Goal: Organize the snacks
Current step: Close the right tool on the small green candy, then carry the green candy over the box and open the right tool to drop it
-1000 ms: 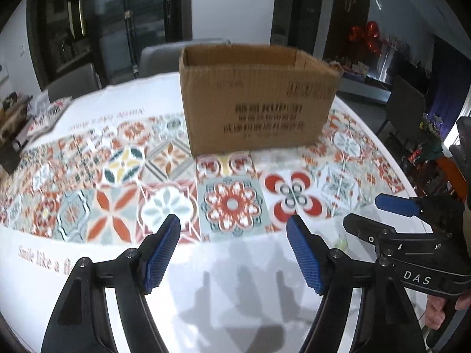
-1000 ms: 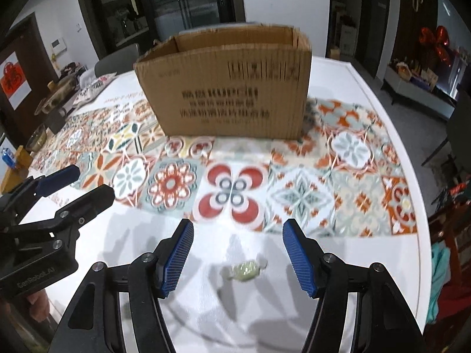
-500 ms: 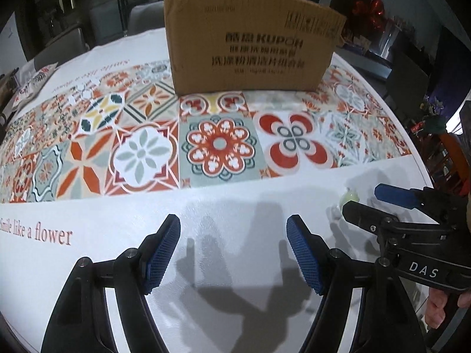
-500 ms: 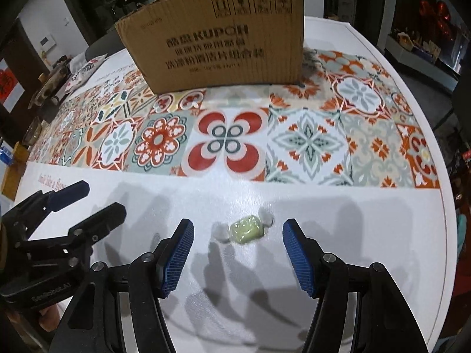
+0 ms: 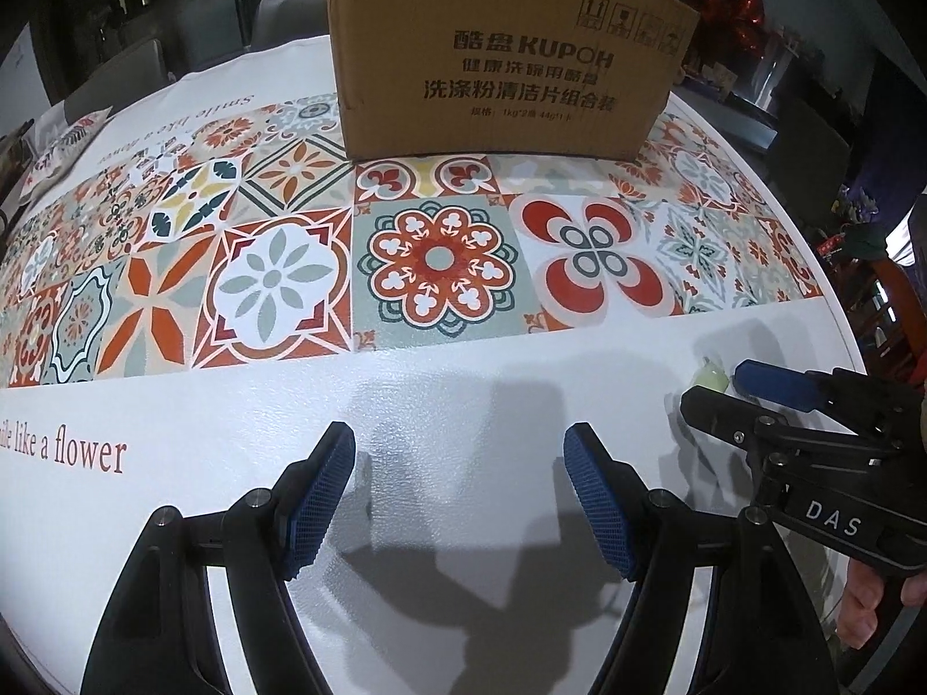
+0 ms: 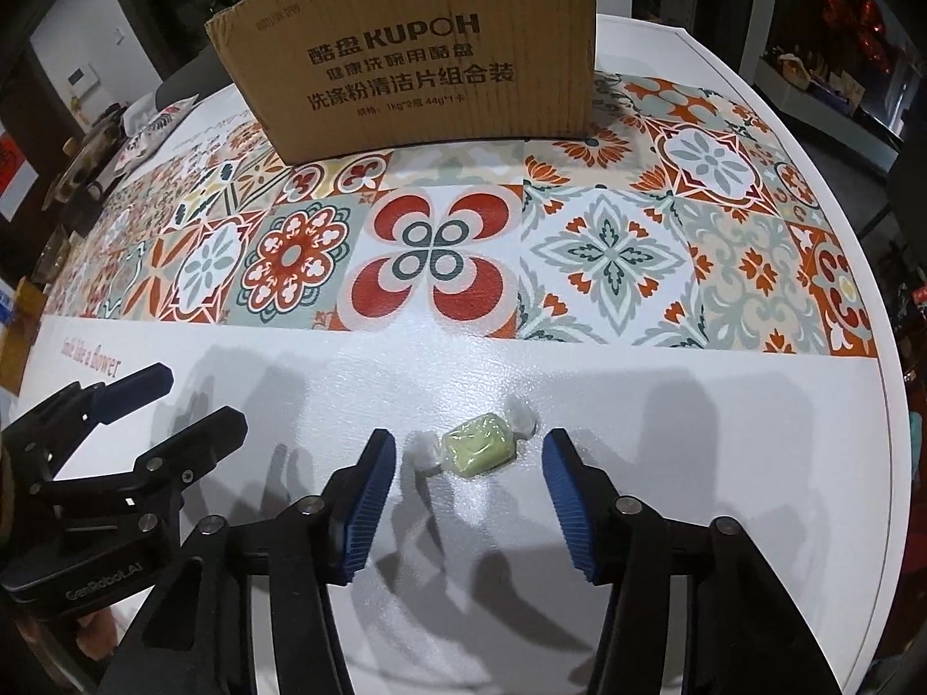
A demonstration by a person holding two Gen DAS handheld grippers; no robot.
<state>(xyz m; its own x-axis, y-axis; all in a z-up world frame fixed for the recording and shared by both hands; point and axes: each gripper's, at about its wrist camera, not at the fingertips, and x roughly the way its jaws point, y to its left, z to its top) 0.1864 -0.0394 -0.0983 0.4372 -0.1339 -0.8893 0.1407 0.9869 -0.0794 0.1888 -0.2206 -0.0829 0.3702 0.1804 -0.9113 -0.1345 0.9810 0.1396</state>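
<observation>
Round table is wearing a white cloth, tile-pattern band running across its middle, "like a flower" lettering sitting on the near-left side. Grey chairs are standing behind table; red ornament is hanging beyond its far right.

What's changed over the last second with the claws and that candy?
Both claws came down toward the table. The right claw now has its open jaws on either side of the green candy, nothing gripped yet. The left claw dropped too, open and empty. The candy and the cardboard box haven't moved.
</observation>
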